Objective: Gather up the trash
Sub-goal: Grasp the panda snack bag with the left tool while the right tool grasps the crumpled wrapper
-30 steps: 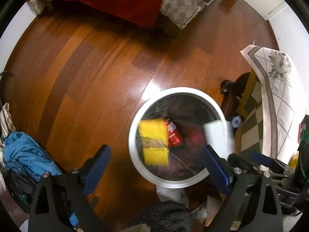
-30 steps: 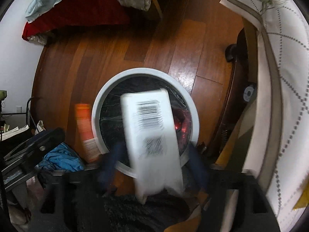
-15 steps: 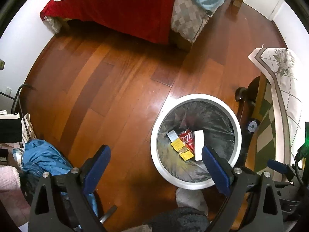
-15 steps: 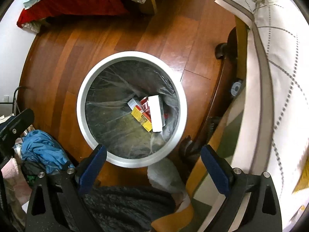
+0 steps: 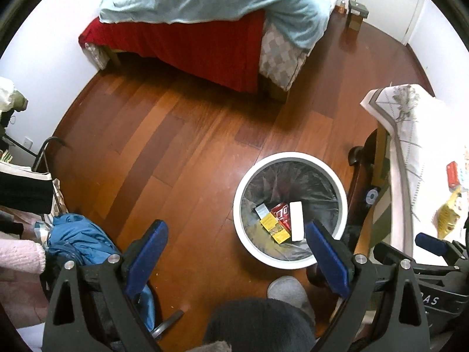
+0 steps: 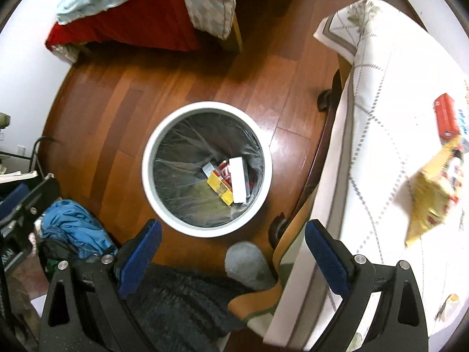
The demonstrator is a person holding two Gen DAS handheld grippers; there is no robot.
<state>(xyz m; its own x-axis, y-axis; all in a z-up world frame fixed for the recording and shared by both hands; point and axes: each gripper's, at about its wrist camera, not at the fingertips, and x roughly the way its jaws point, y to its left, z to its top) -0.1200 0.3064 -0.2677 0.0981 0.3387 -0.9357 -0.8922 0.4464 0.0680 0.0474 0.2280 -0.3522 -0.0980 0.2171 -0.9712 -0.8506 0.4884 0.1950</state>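
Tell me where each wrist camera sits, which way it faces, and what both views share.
Left wrist: on the left gripper, angled down at the wooden floor, red-skirted bed and round white trash bin; its open blue-padded fingers, a grey-socked foot and the right gripper show.
Right wrist: on the right gripper, looking down on the bin and white tablecloth; open fingers and foot show.
Shared: bin holding white box, yellow box, red carton; bed, blue cloth.

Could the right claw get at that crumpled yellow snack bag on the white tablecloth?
Probably yes: the right claw is open and empty, and the crumpled yellow snack bag lies uncovered on the white tablecloth, nothing between.
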